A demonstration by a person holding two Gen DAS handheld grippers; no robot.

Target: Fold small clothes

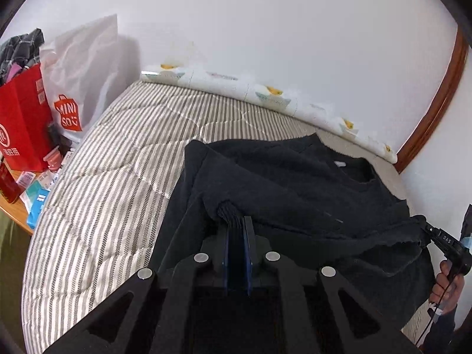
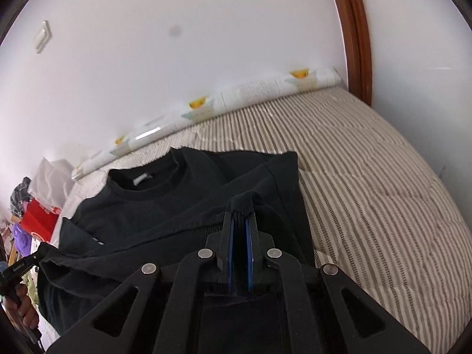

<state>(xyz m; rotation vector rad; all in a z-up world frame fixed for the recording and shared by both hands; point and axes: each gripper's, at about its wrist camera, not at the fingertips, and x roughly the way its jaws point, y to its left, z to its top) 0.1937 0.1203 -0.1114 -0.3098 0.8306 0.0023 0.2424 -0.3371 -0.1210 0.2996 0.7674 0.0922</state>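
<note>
- Left wrist view: white wall behind a bed (image 1: pixel 97 177) covered in a grey-and-white striped quilt, with a printed bolster (image 1: pixel 265 94) along its far edge; a red bag (image 1: pixel 23 118) and a white shopping bag (image 1: pixel 79 82) stand off the bed's left edge.
- A black sweatshirt (image 1: pixel 295 183) lies on the bed's right half, collar toward the far right corner, its long axis running from the near edge to the far edge.
- The left gripper (image 1: pixel 236 224) points down and forward, jaws clamped on a bunched fold of the hem.
- At the right, the right gripper (image 1: pixel 427 230), held in a hand (image 1: pixel 447 283), pinches the same lifted hem.
- Right wrist view: the same wall, with a brown wooden frame (image 2: pixel 357 44) past the bed's far right corner.
- The right gripper (image 2: pixel 240 215) tilts downward, jaws closed on a hem fold; the collar (image 2: pixel 147 183) lies toward the far edge.
- The left gripper (image 2: pixel 39 250) bites the hem's left end.
</note>
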